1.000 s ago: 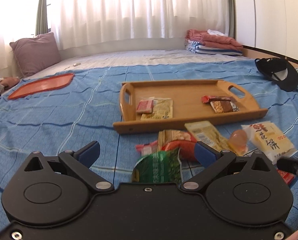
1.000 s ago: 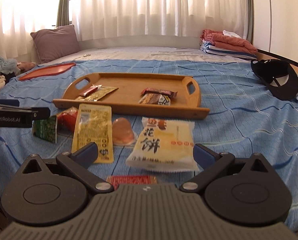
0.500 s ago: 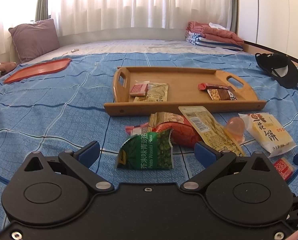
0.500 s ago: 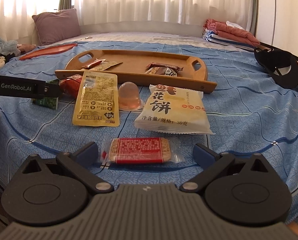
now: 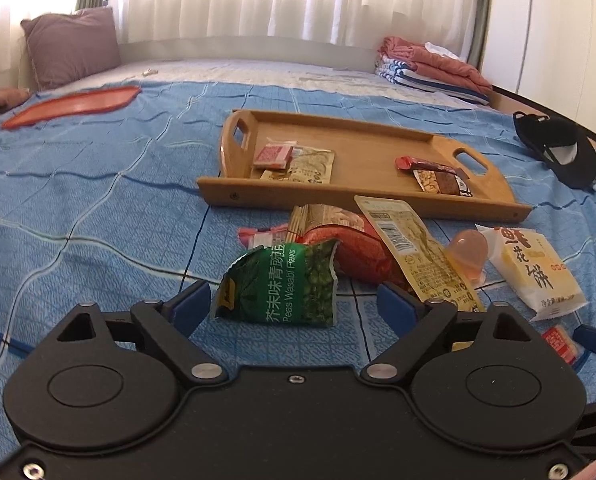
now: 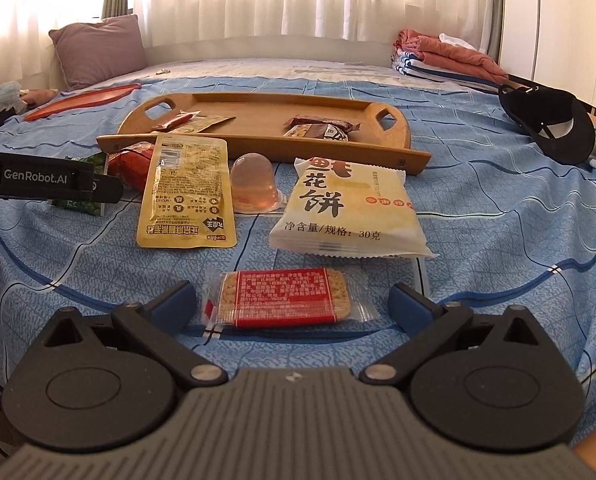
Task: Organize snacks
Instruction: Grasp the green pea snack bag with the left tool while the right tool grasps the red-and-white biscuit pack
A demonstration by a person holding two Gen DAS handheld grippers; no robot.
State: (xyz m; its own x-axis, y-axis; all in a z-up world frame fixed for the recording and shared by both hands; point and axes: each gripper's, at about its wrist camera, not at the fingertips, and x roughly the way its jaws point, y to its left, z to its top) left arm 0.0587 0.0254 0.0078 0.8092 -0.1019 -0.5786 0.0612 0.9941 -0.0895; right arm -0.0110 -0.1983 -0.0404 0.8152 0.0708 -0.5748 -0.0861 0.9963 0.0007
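A wooden tray point(image 5: 370, 196) point(image 6: 258, 112) sits on the blue bedspread and holds several snack packets. Loose snacks lie in front of it. My left gripper point(image 5: 294, 304) is open, its blue fingers either side of a green wasabi pea bag point(image 5: 282, 284). My right gripper point(image 6: 292, 304) is open, astride a red cracker packet point(image 6: 286, 298). Beyond lie a yellow packet point(image 6: 186, 196), a jelly cup point(image 6: 254, 184), a white pastry packet point(image 6: 346, 208) and a red bag point(image 5: 358, 252).
A red flat lid point(image 5: 74, 104) lies at the far left. A black cap point(image 6: 550, 124) lies at the right. Folded clothes point(image 5: 434, 66) and a purple pillow point(image 5: 70, 46) are at the back. The left gripper's side shows in the right wrist view point(image 6: 42, 178).
Both grippers have drawn back and lowered toward the bedspread. The green bag and the red cracker packet now lie between the open fingers.
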